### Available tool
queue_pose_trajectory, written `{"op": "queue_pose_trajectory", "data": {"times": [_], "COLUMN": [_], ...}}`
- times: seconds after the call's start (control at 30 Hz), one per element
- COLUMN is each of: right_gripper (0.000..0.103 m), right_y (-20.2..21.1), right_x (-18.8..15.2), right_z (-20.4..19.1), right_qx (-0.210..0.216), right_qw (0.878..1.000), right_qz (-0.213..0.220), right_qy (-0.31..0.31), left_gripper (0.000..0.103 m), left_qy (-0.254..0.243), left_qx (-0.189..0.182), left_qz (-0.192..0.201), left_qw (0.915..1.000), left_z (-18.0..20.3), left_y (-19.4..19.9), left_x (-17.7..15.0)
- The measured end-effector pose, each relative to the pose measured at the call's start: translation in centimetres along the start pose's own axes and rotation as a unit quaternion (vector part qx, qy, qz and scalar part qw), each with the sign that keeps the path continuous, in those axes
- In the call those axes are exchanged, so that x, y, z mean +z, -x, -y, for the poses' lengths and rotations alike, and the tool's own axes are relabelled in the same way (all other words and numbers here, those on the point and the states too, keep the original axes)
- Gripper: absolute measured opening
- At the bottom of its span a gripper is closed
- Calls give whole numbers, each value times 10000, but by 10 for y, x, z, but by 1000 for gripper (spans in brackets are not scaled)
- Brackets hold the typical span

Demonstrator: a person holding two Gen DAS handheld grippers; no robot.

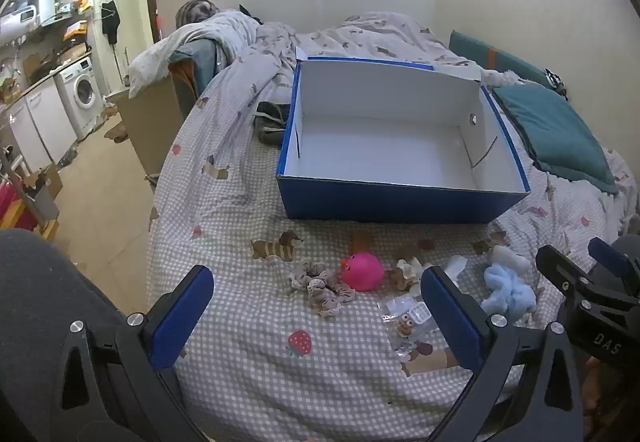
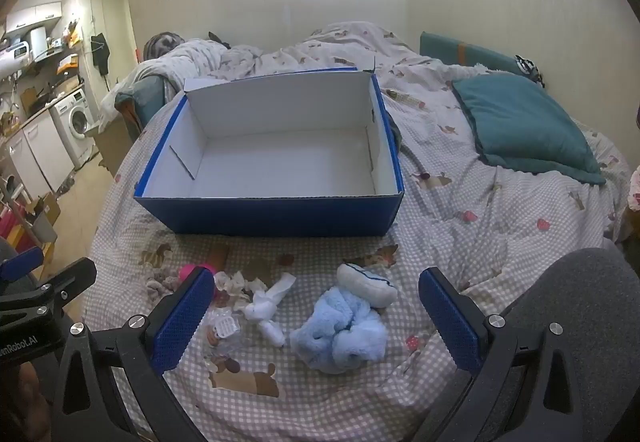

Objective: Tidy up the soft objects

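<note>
Tongs, my left (image 1: 316,306) and right (image 2: 316,312), both gape wide, holding nothing. Fluffy blue cloth (image 2: 340,334) lies crumpled beside a round pink toy (image 1: 362,270). My blue cardboard box (image 2: 276,216) is a rectangle.

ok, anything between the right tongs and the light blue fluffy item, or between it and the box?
Nothing visible. The right tongs are open with the light blue fluffy item lying between the fingers' line of approach. Only bare bedspread separates it from the blue box, which is open-topped and empty.

Small home studio, bed (image 1: 240,362) with patterned duvet, washing machine (image 1: 82,92) (kitchen units, probably) alongside
</note>
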State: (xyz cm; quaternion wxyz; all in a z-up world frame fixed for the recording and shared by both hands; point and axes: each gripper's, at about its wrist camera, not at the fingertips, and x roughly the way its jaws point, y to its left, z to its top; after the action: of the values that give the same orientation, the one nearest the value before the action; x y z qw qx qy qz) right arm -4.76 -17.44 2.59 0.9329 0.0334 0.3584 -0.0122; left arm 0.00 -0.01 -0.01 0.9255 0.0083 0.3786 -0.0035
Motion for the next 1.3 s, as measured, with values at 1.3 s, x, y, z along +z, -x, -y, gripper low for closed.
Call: {"op": "queue_pose_trajectory", "data": {"times": [1.3], "right_gripper": [103], "right_y": [0], "right_x": [0], "right_z": [0], "right_qx": [-4], "right_qw": [10000], "right_qz": [19], "right_qy": [4], "left_gripper": [103], "left_qy": [60], "left_qx": [-48], "left_qz": [-19], "left_qw": [10000], "left_z": [-6], "left_y": [-3], "left_x": [0]}}
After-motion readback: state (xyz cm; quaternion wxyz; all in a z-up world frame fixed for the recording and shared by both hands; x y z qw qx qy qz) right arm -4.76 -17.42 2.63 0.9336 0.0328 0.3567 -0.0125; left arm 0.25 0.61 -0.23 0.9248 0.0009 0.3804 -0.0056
